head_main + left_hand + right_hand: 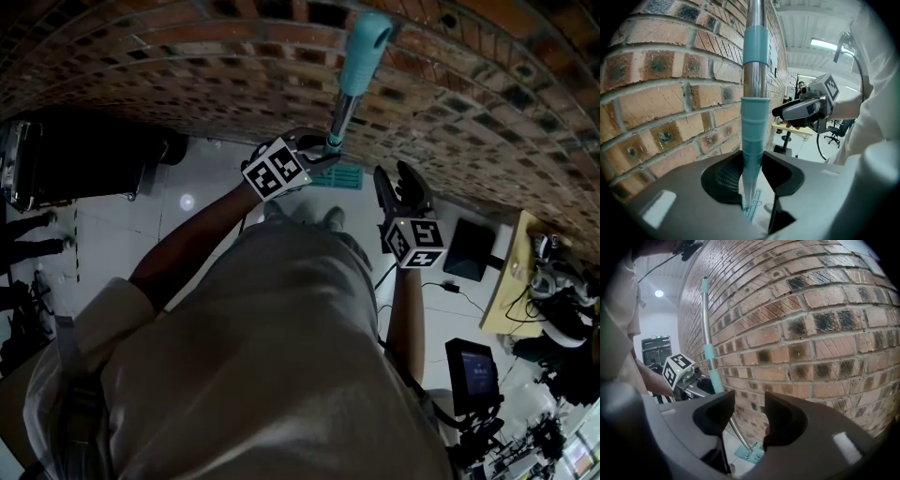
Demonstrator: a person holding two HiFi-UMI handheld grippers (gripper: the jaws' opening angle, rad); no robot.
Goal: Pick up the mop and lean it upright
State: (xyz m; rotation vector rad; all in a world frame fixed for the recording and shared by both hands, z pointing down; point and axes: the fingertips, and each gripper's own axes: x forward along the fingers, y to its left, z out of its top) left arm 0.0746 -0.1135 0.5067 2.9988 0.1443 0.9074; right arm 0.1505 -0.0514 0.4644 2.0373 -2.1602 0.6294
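The mop (361, 54) stands upright close to the brick wall (169, 66), and its teal mop head (337, 176) is on the floor (206, 202) at the foot of the wall. The left gripper (752, 185) has its jaws closed on the teal sleeve of the pole. The right gripper (749, 420) is just to the right, with its jaws apart and nothing between them, facing the bricks. At the far left is a black cabinet (80, 164). At the right are a yellow table (511, 277) and a dark flat pad (469, 248). Each gripper's cube (277, 171) bears black-and-white square markers.
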